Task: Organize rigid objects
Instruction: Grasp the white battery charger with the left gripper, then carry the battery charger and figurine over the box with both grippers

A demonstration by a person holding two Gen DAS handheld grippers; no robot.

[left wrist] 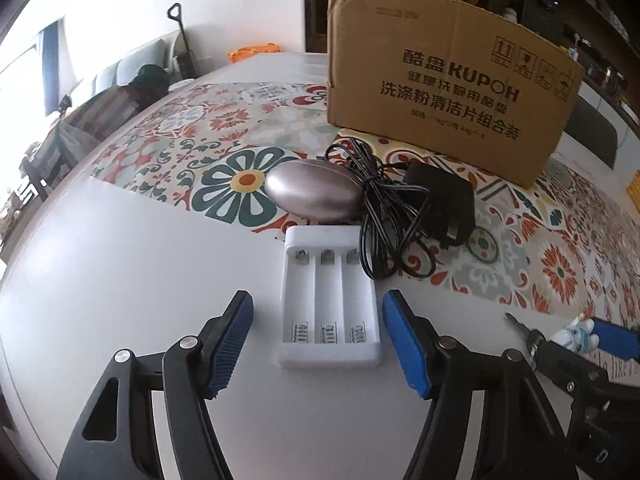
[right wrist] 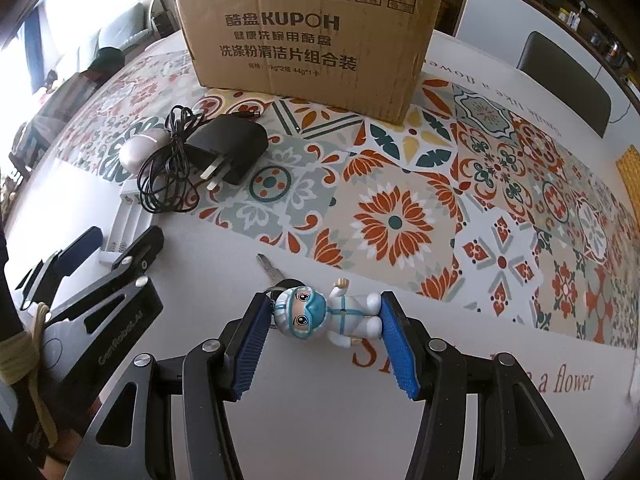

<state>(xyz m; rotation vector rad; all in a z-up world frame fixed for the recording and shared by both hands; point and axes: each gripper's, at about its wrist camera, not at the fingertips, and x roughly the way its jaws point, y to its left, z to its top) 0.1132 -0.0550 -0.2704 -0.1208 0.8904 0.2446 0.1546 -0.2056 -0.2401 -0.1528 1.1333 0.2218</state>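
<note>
A white battery charger (left wrist: 330, 300) lies on the table between the fingers of my open left gripper (left wrist: 318, 312), which straddles it without touching. Behind it lie a silver oval case (left wrist: 314, 192) and a black power adapter (left wrist: 440, 204) with a tangled cord (left wrist: 380, 208). My right gripper (right wrist: 326, 316) has its blue pads against both ends of a small doll keychain (right wrist: 328, 316) in white suit and goggles; its key (right wrist: 268, 266) lies on the table. The adapter (right wrist: 228, 148), the case (right wrist: 138, 150) and the charger (right wrist: 124, 224) also show in the right wrist view.
A brown cardboard box (left wrist: 444, 80) stands at the back of the table on a patterned tile mat (left wrist: 200, 148); it also shows in the right wrist view (right wrist: 304, 28). A dark chair (right wrist: 564, 76) stands behind the table at right. My left gripper (right wrist: 92, 264) is beside my right one.
</note>
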